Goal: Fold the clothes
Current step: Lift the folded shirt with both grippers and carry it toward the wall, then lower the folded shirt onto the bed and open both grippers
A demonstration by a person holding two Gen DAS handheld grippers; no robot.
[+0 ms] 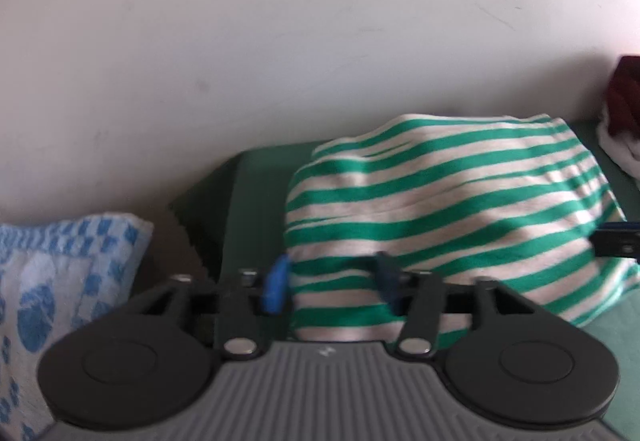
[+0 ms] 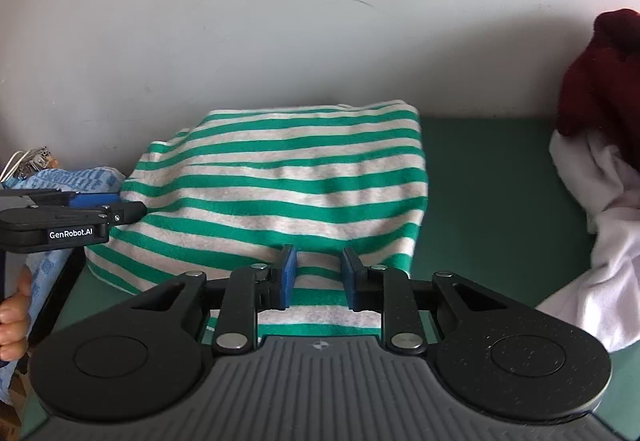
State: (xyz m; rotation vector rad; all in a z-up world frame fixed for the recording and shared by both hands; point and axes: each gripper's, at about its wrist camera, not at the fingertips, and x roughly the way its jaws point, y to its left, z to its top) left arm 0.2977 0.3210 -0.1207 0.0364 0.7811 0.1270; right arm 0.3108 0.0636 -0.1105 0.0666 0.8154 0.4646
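A folded green-and-white striped garment lies on a green surface against a white wall. My left gripper sits low at the garment's near left edge, its blue pads wide apart over the striped cloth and not pressing on it. My right gripper is at the near edge further right. Its pads stand a narrow gap apart, with flat cloth showing between them and no fold pinched. Each gripper appears at the side of the other's view: the left gripper, the right gripper.
A blue-and-white checked towel lies left of the green surface. A maroon garment and a crumpled white garment are piled at the right. A person's hand holds the left gripper's handle.
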